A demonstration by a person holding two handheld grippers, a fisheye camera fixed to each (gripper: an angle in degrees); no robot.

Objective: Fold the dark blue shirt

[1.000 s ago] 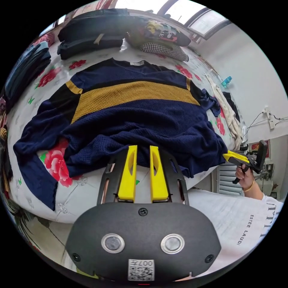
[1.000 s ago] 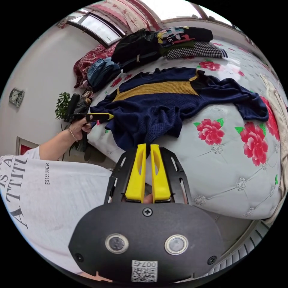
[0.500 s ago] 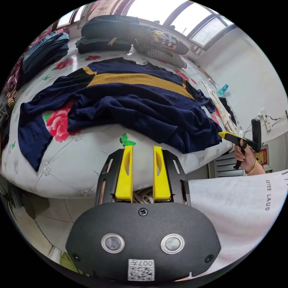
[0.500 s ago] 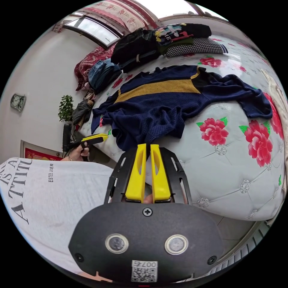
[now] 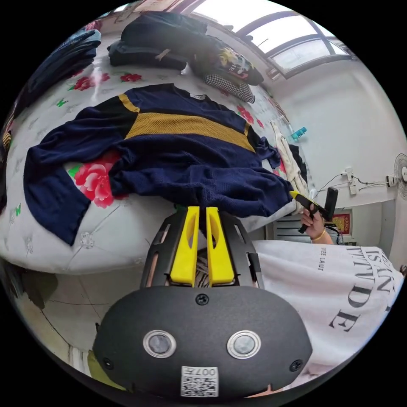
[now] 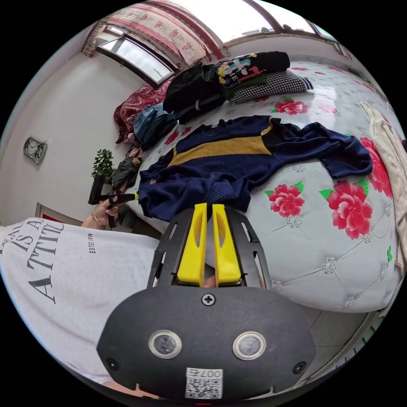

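Observation:
The dark blue shirt (image 5: 182,148) with a mustard chest band lies front up on the bed, collar at the far side and sleeves spread. My left gripper (image 5: 202,208) is at the near hem, its yellow jaws closed on a fold of the knit. The right gripper (image 5: 296,196) grips the hem's other corner at the bed edge. In the right gripper view the shirt (image 6: 224,157) runs away from my right gripper (image 6: 206,205), which is shut on bunched hem cloth. The left gripper (image 6: 131,196), held in a hand, meets the hem's far corner.
The bed's white quilted cover (image 5: 106,237) carries red flowers. Folded dark clothes and a checked pillow (image 6: 271,82) are piled at the head, with jeans (image 6: 152,121) beside them. A cream garment (image 6: 386,144) lies along one side. The person's white T-shirt (image 5: 330,288) is close. A plant (image 6: 101,163) stands by the wall.
Half a second ago the left gripper was open and off the shirt; now its jaws have closed on the hem. The right gripper has stayed shut on the hem, which now lies straighter.

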